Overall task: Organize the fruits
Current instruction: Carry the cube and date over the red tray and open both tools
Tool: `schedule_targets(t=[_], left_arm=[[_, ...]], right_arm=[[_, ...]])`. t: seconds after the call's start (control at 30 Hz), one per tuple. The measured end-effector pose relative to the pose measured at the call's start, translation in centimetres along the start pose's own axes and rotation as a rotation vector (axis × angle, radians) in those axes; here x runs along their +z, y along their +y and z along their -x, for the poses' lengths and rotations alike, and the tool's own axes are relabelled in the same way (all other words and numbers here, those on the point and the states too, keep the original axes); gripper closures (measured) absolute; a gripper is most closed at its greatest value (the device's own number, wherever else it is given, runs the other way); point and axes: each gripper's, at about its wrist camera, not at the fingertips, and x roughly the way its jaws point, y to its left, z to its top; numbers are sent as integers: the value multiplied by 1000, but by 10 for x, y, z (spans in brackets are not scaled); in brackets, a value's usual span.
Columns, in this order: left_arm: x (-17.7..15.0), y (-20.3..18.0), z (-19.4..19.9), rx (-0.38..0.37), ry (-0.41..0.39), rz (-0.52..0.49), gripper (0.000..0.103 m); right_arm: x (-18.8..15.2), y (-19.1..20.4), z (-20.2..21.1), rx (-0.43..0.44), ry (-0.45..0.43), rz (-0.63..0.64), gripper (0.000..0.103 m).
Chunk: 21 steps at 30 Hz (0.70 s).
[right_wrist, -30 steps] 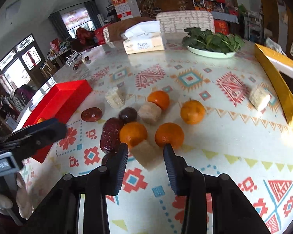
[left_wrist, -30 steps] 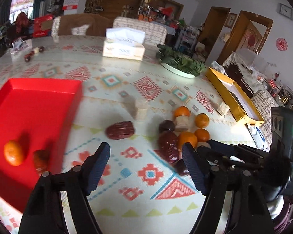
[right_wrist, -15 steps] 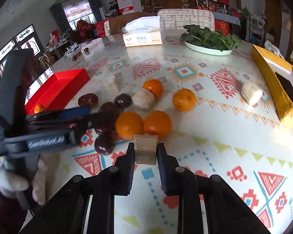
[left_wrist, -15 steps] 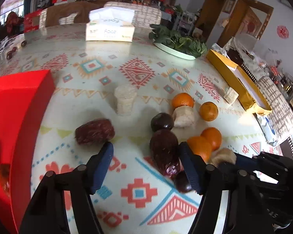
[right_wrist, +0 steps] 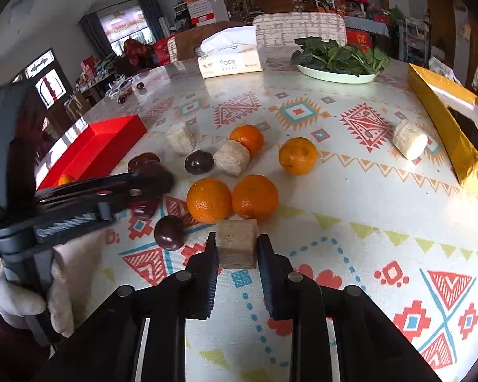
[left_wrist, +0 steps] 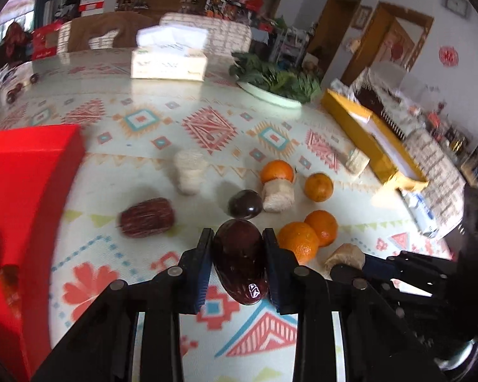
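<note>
My left gripper (left_wrist: 238, 265) is shut on a long dark red date (left_wrist: 240, 259), held just above the cloth. My right gripper (right_wrist: 235, 254) is shut on a beige cut chunk (right_wrist: 236, 243); it shows at the right of the left wrist view (left_wrist: 345, 256). Several oranges (right_wrist: 209, 199) lie in the middle with a dark round fruit (right_wrist: 199, 161), a small dark fruit (right_wrist: 169, 232), another red date (left_wrist: 147, 217) and pale chunks (right_wrist: 180, 138). The red tray (left_wrist: 22, 191) at the left holds an orange (right_wrist: 64, 179).
A yellow box (right_wrist: 446, 121) lies along the right edge with a pale chunk (right_wrist: 409, 140) beside it. A plate of greens (right_wrist: 337, 60) and a tissue box (right_wrist: 231, 59) stand at the back. Patterned tablecloth (right_wrist: 382, 222) lies bare at the front right.
My left gripper moved right from the tray side and closed on the long dark date. My right gripper closed on the beige chunk and drew it back from the oranges.
</note>
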Motion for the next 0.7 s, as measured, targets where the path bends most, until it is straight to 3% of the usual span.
schedule_targets(t=[0.17,0.3,0.5,0.7], left_arm=[[0,41,52,15,-98,107,74],[-3,87,95,103,-187,197,74],[-21,155,131,236,-241,335,74],[-34,204,144,318,-242,411,74]], right_arm=[[7,9,18,49,-38,-19,77],[23,38,25,170,-48,-4,77],[49,119,-8,357,22,70,77],[57,197,-54,401,103,168,77]])
